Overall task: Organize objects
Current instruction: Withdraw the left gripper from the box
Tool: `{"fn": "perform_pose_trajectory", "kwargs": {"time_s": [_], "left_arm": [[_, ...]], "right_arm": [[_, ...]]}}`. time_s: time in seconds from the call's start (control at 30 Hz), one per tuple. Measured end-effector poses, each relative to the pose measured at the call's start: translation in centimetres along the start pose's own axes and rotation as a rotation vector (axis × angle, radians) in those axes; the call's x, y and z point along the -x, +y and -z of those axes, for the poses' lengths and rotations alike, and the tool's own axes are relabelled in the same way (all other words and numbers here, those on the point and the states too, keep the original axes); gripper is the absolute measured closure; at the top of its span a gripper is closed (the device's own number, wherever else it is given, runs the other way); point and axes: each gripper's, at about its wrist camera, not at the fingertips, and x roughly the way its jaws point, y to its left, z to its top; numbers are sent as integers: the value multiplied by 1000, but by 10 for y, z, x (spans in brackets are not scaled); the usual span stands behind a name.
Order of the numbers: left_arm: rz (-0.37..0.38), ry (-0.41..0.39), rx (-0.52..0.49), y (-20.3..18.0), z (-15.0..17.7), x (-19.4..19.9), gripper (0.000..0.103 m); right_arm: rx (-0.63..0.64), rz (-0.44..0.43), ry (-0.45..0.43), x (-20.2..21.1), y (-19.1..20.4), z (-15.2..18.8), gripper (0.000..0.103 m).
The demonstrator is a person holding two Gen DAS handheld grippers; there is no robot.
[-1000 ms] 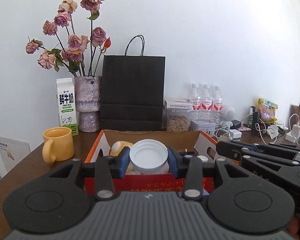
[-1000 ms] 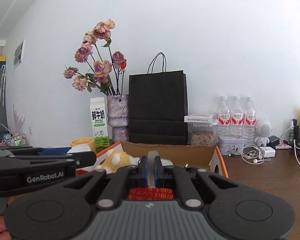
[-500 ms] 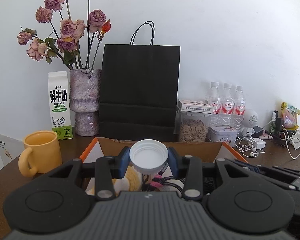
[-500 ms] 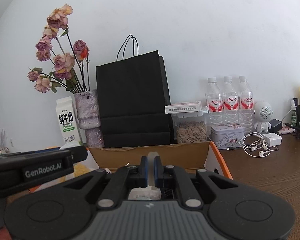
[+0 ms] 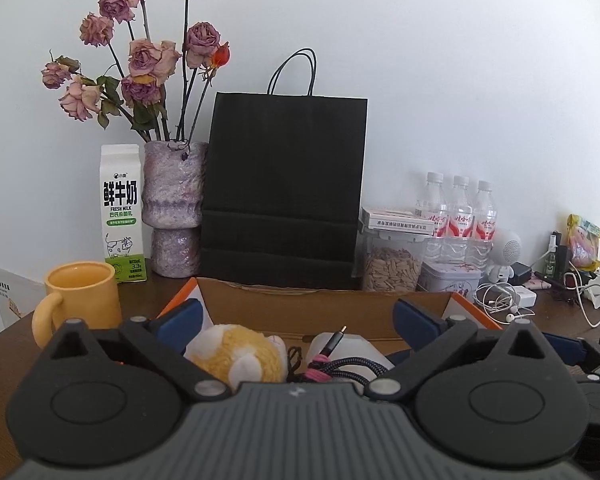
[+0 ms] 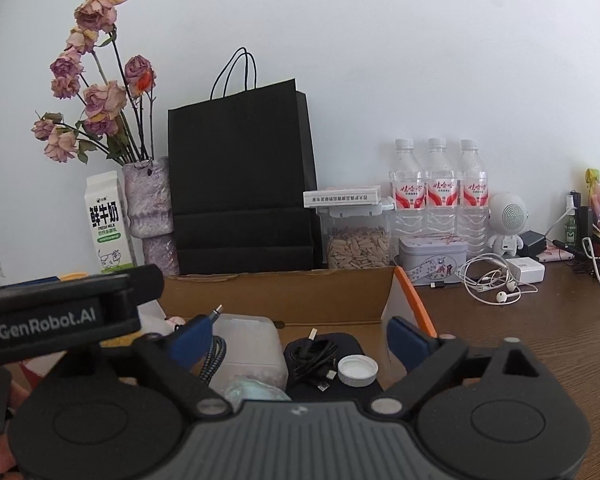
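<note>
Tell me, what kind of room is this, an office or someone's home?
Probably a home or a small office desk, pushed against a white wall. A vase of dried roses, a milk carton and a yellow mug sit beside chargers and earphones.

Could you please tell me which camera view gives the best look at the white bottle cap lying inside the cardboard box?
The right wrist view: the white cap lies in plain sight on a dark flat item in the cardboard box, beside a coiled black cable. The left wrist view does not show the cap.
</note>
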Motion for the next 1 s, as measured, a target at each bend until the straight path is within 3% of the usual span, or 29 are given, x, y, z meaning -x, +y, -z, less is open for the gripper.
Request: {"fn": "perform_pose_trajectory", "kwargs": {"time_s": [0.3,0.6,1.0], "left_arm": [[-22,-3,34,9,6,4,0],[-14,-75,77,32,10,44,0],[-6,32,54,60,44,90,0]], "right_arm": [[8,-3,12,5,1,-1,1],[22,2,-5,33,4,-1,1],[67,-4,-17,73,9,20,1]]}}
